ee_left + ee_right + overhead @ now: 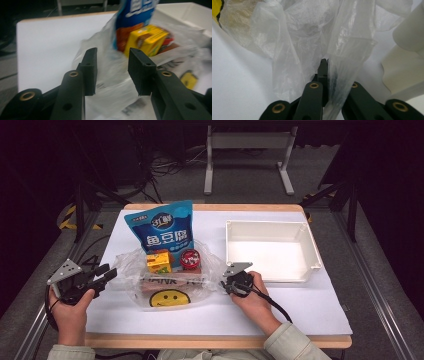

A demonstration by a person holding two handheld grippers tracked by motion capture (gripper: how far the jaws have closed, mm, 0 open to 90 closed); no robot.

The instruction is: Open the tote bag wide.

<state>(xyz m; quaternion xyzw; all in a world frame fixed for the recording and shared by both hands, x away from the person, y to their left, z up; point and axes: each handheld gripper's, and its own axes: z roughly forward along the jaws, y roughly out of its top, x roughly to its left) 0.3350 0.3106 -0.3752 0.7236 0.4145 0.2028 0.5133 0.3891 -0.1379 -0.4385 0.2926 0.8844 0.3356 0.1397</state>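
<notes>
Clear crinkled plastic bag w/ a yellow smiley face [167,290] lies on the white-topped desk [280,310], at its left-centre, w/ goods in its open mouth: a tall blue snack pouch w/ white lettering [161,226] sticking out at the far end, a small yellow carton [159,261] and a round red-lidded tin [190,259] side by side just in front of it, and a flat brown packet [172,281] nearer the person. Right hand-held gripper [327,72] sits at the bag's right edge, jaws closed tight on a fold of the clear film, which runs up btwn them in the right gripper view. Left hand-held gripper [112,71] is by the bag's left edge, jaws wide apart w/ nothing clamped; in the left gripper view crumpled film shows in the gap, but contact can't be told as that view is blurred. Empty shallow white plastic tray [312,247] stands to the right of the bag, just beyond the right hand [255,297]
</notes>
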